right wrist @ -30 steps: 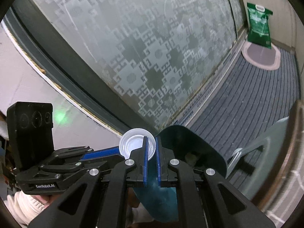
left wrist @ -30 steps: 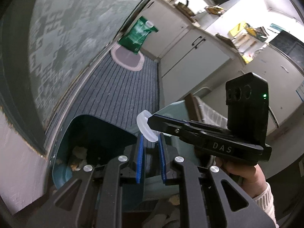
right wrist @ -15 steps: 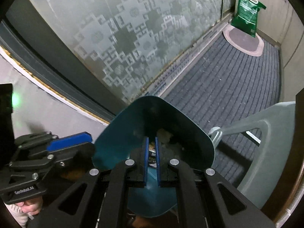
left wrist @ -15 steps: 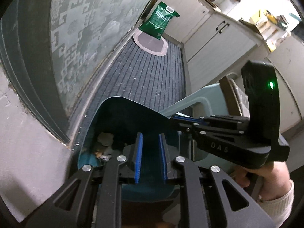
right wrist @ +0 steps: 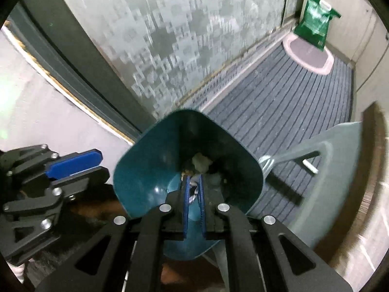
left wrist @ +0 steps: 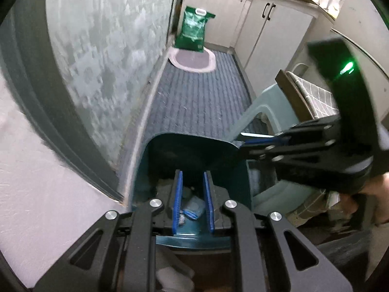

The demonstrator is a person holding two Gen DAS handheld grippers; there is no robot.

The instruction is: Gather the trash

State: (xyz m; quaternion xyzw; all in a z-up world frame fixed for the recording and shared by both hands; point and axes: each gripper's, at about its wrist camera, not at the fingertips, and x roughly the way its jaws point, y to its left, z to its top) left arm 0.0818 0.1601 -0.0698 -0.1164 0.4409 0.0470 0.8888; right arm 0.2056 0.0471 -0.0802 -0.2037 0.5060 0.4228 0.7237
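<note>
A teal trash bin [left wrist: 194, 150] stands open on the floor below both grippers; it also shows in the right wrist view [right wrist: 150, 170]. Crumpled paper and plastic trash [right wrist: 200, 161] lies at its bottom; a clear plastic piece [left wrist: 192, 208] shows in the left view. My left gripper [left wrist: 192, 180] is open and empty above the bin mouth. My right gripper [right wrist: 193, 181] hangs over the bin with its blue pads a narrow gap apart and nothing between them. Each gripper shows in the other's view, the right [left wrist: 262, 141] and the left [right wrist: 73, 163].
A grey plastic chair [right wrist: 328, 160] stands right of the bin. A frosted patterned glass door [right wrist: 170, 36] runs along the left. A striped grey mat [left wrist: 199, 97] leads to a green bag [left wrist: 194, 30] on a pink oval mat. White cabinets [left wrist: 274, 36] line the right.
One second ago a white plastic lid was held between the two grippers above the bin. It is gone from them now. Both grippers have tilted down toward the bin opening and the right jaws opened slightly.
</note>
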